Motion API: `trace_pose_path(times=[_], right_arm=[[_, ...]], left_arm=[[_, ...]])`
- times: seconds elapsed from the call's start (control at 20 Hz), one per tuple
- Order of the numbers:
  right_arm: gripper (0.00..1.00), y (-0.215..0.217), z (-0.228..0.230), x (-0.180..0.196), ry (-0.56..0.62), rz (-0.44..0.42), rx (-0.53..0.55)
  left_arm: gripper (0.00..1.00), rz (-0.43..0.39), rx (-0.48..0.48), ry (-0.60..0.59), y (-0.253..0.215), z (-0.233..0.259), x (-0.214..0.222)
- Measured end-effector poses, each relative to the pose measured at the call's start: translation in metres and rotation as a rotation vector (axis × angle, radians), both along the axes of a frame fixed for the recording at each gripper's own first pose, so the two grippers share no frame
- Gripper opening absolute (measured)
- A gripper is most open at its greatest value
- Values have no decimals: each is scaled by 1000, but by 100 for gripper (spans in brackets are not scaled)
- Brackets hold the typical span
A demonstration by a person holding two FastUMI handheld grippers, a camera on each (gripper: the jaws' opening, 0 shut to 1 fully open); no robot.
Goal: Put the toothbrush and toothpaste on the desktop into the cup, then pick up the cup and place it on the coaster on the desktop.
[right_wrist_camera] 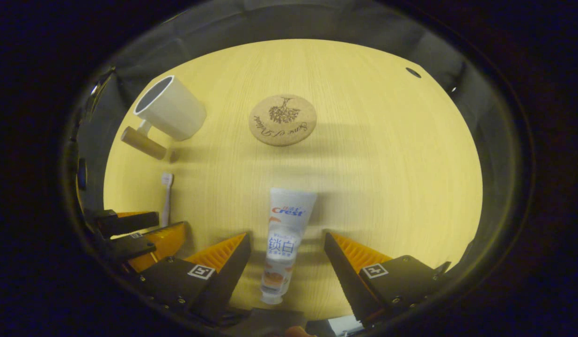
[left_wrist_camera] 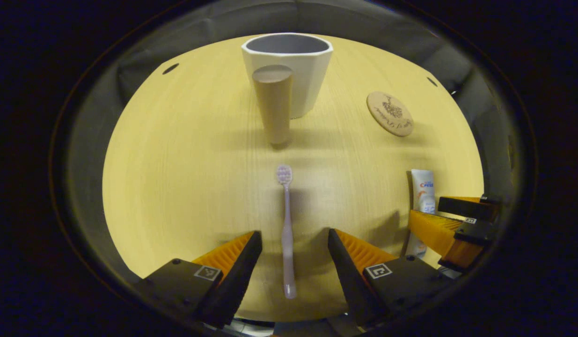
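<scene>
A pale purple toothbrush (left_wrist_camera: 287, 234) lies flat on the wooden desktop (left_wrist_camera: 186, 178), head pointing away, between the spread fingers of my open left gripper (left_wrist_camera: 294, 243). A white toothpaste tube (right_wrist_camera: 284, 241) lies cap toward me between the fingers of my open right gripper (right_wrist_camera: 286, 245). Neither gripper touches its object. The white cup (left_wrist_camera: 289, 70) with a wooden handle (left_wrist_camera: 273, 105) stands upright at the far side. The round cork coaster (right_wrist_camera: 282, 120) lies flat beyond the tube. The right gripper (left_wrist_camera: 450, 224) also shows at the right edge of the left gripper view, over the tube (left_wrist_camera: 422, 192).
The cup (right_wrist_camera: 169, 112) and toothbrush (right_wrist_camera: 166, 196) show at the left of the right gripper view, beside the left gripper (right_wrist_camera: 134, 231). The coaster (left_wrist_camera: 390, 113) lies right of the cup. Small dark holes (left_wrist_camera: 170, 69) mark the desktop's far corners. Black cloth walls surround the table.
</scene>
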State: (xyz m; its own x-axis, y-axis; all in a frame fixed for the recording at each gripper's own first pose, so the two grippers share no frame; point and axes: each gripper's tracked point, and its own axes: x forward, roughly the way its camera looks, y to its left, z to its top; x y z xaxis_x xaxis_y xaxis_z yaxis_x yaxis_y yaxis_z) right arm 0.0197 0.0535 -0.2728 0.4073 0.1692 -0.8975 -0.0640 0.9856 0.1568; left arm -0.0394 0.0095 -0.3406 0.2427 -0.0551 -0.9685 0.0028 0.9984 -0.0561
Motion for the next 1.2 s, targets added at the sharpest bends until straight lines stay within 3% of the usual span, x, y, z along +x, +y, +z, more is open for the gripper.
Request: trace_pose_path(times=[0.05,0.1,0.15,0.3,0.35,0.4,0.5,0.55,0.6,0.65,0.7,0.75,0.8,0.85,0.9,1.0,1.05,1.15,1.2], right_arm=[[98,0,-1,1,7,3,-2],[98,0,-3,1,14,6,-4],[98,0,-4,1,21,8,-7],[97,1,-8,1,38,22,-12],[95,1,-9,1,44,27,-15],[92,2,-9,2,40,30,-18],[88,2,-10,3,42,27,-19],[85,1,-10,2,48,31,-22],[85,1,-10,1,51,35,-25],[85,-1,-12,2,49,33,-31],[72,-1,-11,1,56,29,-31],[70,-2,-11,2,55,36,-30],[69,-2,-12,2,56,39,-32],[69,-2,-15,2,52,33,-34],[55,-3,-10,1,56,29,-35],[54,-5,-15,3,45,23,-41],[41,-4,-13,3,48,23,-42],[40,-9,-11,4,39,24,-48],[29,-6,-11,4,35,5,-27]], left_arm=[[99,-4,10,5,1,0,1],[86,-6,21,15,1,-1,-1],[96,-8,35,22,3,-2,-2],[74,-5,37,40,-1,-3,-6],[58,0,36,46,-2,-4,-7],[55,0,36,47,-2,-4,-8],[63,17,26,61,-4,-5,-10],[51,11,26,65,-5,-4,-11],[51,15,28,73,-3,-7,-13],[35,22,25,75,-5,-4,-13],[42,14,25,84,-4,-5,-16],[34,8,34,79,-2,-6,-15],[42,18,27,86,-5,-4,-15],[22,4,26,84,-5,-2,-13],[27,4,25,86,-3,-4,-16],[16,-3,22,88,-4,-5,-15],[22,-9,21,89,-4,-5,-14],[17,-17,19,85,-4,-3,-15],[17,-19,18,84,-3,-4,-16]])
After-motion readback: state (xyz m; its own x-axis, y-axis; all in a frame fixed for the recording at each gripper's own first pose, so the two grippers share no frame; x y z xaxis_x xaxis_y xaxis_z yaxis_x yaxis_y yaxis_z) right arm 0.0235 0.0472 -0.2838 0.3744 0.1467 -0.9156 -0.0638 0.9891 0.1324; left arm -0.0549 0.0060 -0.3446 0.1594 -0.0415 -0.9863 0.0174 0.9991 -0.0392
